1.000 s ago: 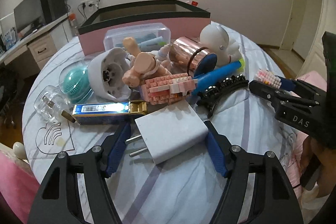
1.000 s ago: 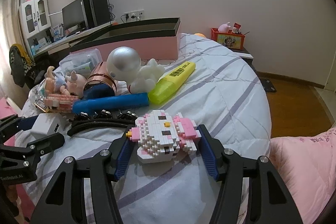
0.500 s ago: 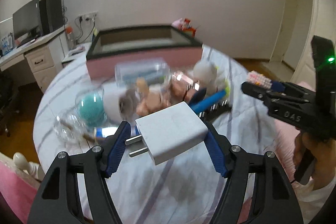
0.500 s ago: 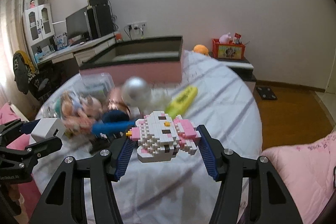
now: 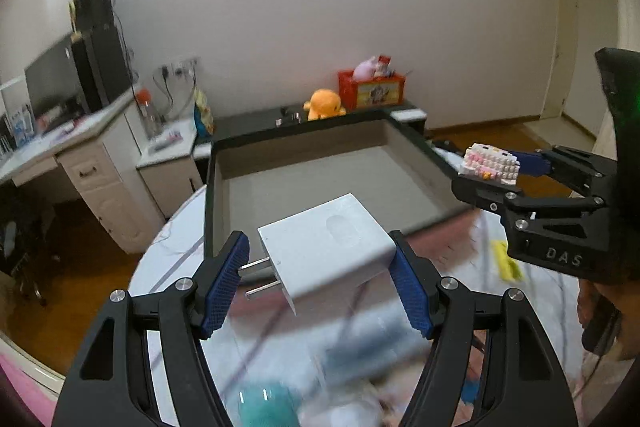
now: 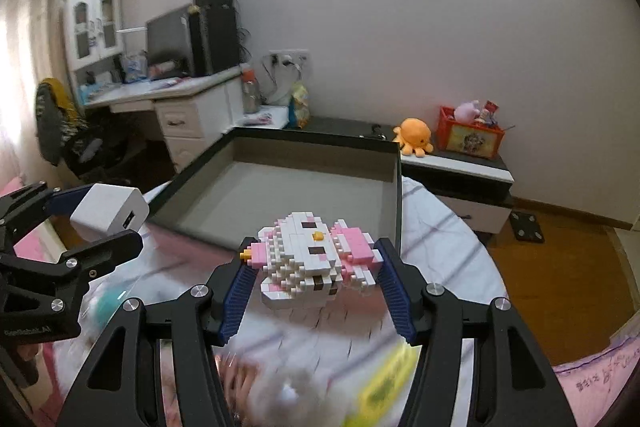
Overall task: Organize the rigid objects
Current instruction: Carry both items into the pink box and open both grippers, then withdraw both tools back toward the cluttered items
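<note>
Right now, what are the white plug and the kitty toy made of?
Plug: looks like smooth matte white plastic, with two shiny metal prongs. Kitty: looks like small hard plastic bricks, white and pink, with studs and seams showing.

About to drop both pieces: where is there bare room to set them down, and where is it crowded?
The box floor is bare wall to wall, so either piece fits anywhere inside. The near bedspread, under the left gripper holding the charger and the right gripper holding the brick cat, is crowded with blurred items.
</note>
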